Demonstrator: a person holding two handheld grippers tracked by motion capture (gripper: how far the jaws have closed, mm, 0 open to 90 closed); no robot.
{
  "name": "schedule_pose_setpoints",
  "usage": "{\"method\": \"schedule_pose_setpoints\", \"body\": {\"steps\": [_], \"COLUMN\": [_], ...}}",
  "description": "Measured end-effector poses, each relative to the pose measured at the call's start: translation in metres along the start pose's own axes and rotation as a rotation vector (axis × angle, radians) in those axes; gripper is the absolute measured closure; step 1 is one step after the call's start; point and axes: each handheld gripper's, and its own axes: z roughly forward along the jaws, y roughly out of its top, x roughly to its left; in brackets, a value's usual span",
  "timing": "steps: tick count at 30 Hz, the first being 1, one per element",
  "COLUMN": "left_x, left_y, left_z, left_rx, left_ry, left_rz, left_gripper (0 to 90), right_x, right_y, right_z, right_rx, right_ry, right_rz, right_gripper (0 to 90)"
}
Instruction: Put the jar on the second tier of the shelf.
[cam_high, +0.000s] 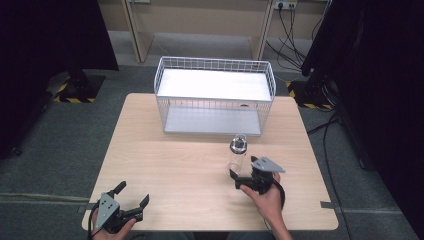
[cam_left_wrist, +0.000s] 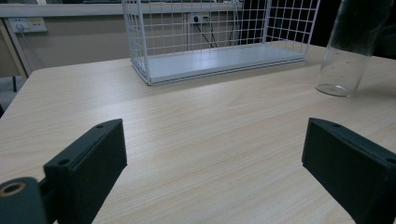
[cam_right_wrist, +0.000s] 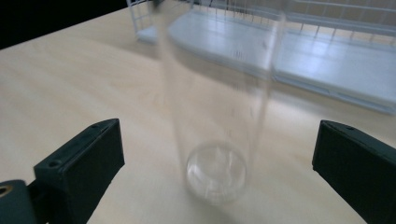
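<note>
Progress: early stage, judged from the layout. The clear bottle (cam_high: 237, 156) stands upright on the table (cam_high: 170, 165), not yet gripped and not lifted. The likely goal is taken to be the wire basket (cam_high: 215, 95), which holds nothing that can be seen.

Right tongs (cam_high: 245, 180): spread wide, nothing clamped. In the right gripper view the bottle (cam_right_wrist: 219, 121) is centred between the two jaws, just ahead of them, with clear gaps on both sides. No contact is seen. The bottle image is blurred there, so the exact gap cannot be judged.

Left tongs (cam_high: 134, 194): also spread wide and empty, parked near the front table edge, well apart from the bottle. In the left gripper view the bottle (cam_left_wrist: 348, 51) sits ahead and to the far right, and the basket (cam_left_wrist: 210, 42) straight ahead.

Left to do, as judged: jaws closed on the bottle, lift, carry forward, set down.

Clearance:
- Bare table is seen between the two tongs and ahead of the left tongs.
- Beyond the right tongs, the bottle is near the basket's front wire wall; that wall would have to be cleared from above.
- The table's right edge lies to the right of the right tongs, with some margin.
- The bottle is tall and narrow: a tip risk is expected if it is nudged by one jaw first.
</note>
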Motion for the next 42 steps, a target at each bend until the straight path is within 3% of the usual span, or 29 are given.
{"method": "schedule_pose_setpoints", "body": {"steps": [1,2,5,8,11,15,26,42], "left_x": [0.0,0.0,0.0,-0.001,0.0,0.0,0.0,-0.001], "left_y": [0.0,0.0,0.0,0.0,0.0,0.0,0.0,0.0], "left_z": [0.0,0.0,0.0,0.0,0.0,0.0,0.001,0.001], "left_rx": [0.0,-0.001,-0.002,-0.001,0.003,-0.001,0.003,0.001], "left_ry": [0.0,-0.001,-0.001,0.003,0.006,0.009,0.009,0.005], "left_rz": [0.0,0.004,0.006,0.005,-0.001,-0.005,-0.002,0.002], "left_gripper": [5.8,5.8,5.9,5.9,5.9,5.9,5.9,5.9], "right_x": [0.002,0.002,0.006,0.011,0.01,0.008,0.003,0.002], "right_y": [-0.008,-0.008,-0.033,-0.053,-0.059,-0.06,-0.04,-0.017], "right_z": [-0.014,-0.014,-0.051,-0.08,-0.088,-0.087,-0.078,-0.042], "right_rx": [-0.003,-0.003,0.008,0.0,-0.014,-0.022,-0.068,-0.088], "right_ry": [0.004,0.004,-0.006,-0.036,-0.053,-0.056,-0.074,-0.055], "right_rz": [-0.004,-0.004,0.0,-0.001,0.012,0.032,0.014,-0.009], "right_gripper": [2.5,2.5,2.5,2.5,2.6,2.9,3.5,6.4]}}
